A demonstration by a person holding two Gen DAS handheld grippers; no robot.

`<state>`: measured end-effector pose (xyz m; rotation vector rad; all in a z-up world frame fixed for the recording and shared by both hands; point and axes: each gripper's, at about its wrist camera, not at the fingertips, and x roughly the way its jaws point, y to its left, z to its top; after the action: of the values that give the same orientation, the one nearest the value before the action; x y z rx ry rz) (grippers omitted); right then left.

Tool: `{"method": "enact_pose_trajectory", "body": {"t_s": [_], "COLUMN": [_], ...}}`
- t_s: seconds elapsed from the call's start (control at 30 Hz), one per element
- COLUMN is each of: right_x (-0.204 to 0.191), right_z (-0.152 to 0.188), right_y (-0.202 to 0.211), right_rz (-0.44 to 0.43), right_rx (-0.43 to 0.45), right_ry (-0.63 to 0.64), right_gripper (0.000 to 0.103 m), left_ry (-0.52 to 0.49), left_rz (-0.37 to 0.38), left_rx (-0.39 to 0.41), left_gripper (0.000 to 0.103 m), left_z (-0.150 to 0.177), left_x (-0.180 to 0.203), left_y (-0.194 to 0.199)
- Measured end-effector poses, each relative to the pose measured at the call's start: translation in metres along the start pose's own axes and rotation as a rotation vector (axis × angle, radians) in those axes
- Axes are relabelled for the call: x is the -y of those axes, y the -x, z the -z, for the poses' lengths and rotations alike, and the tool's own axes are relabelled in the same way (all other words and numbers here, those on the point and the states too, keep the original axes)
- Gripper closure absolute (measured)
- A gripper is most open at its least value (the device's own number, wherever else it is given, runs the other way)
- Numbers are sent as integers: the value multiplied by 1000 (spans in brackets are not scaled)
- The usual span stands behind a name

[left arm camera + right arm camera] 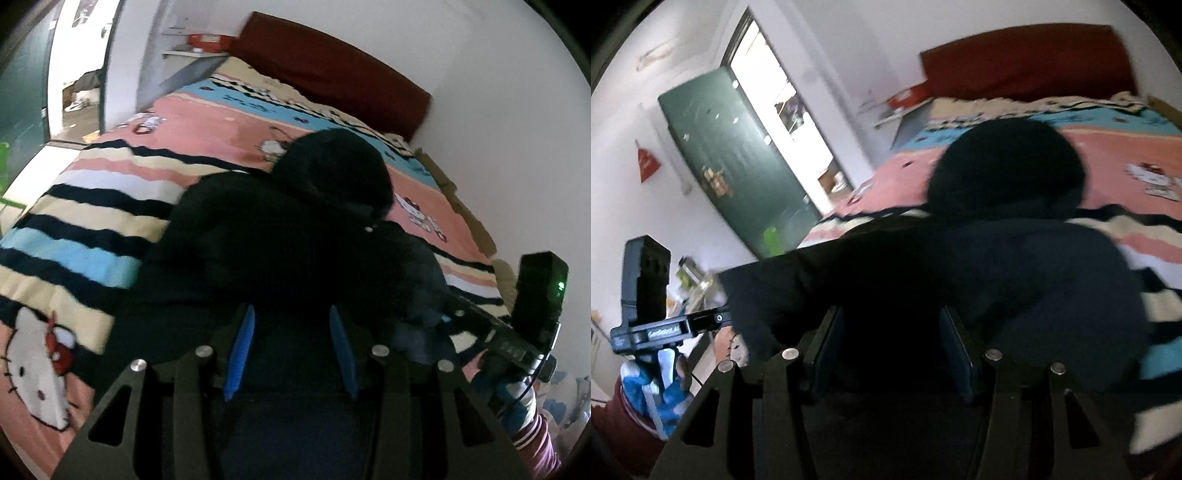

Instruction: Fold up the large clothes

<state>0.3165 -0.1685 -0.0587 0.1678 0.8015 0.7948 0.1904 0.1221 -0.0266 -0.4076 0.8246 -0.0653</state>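
A large black hooded garment (295, 236) lies on the bed, hood (336, 166) toward the headboard. My left gripper (291, 321) is over its near edge, blue pads apart with dark cloth between them; whether it grips is unclear. The right gripper shows at the right of the left wrist view (461, 314), against the garment's right side. In the right wrist view the garment (997, 266) fills the middle, hood (1008, 166) beyond. My right gripper (892, 325) has its fingers apart with black cloth between them. The left gripper's body (665, 328) shows at the left.
The bed has a striped cartoon-cat blanket (110, 206) and a red headboard (332, 70). White walls run along the bed's right side (517, 147). A green door (731, 166) stands open by a bright doorway (783, 103). A shelf with a red box (203, 42) stands beside the headboard.
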Motion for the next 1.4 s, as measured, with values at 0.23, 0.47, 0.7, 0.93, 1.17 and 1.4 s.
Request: {"method": "enact_pose_trajectory", "body": {"t_s": [0.23,0.47,0.7,0.93,1.17,1.4], "right_x": [-48,13,70,122,131,100], "right_z": [-14,-42,-78,-18,-2,-10], "right_y": [-55,-26,-52,-70,-42,17], "right_rz": [-9,239,388,376,401,354], "right_rx": [-51,-14,-87,-217,-208,-61], "right_ry": [16,20,98,59,30,42], "right_gripper": [50,49,48,48,51,47], "left_ry": [-3,-98,-178,-289,-278,-282], "left_rz": [-38,-16,-62,-139,-150,-17], "left_rx": [27,5,-44,-96,-57,-32], "left_gripper": [62,62,62,57,53,53], "left_z": [-15,-52,-86,-42,-55,-24], "left_x": [-33,-4,26,27,39,49], "left_y": [13,-44,-140,-193,-164,-95]}}
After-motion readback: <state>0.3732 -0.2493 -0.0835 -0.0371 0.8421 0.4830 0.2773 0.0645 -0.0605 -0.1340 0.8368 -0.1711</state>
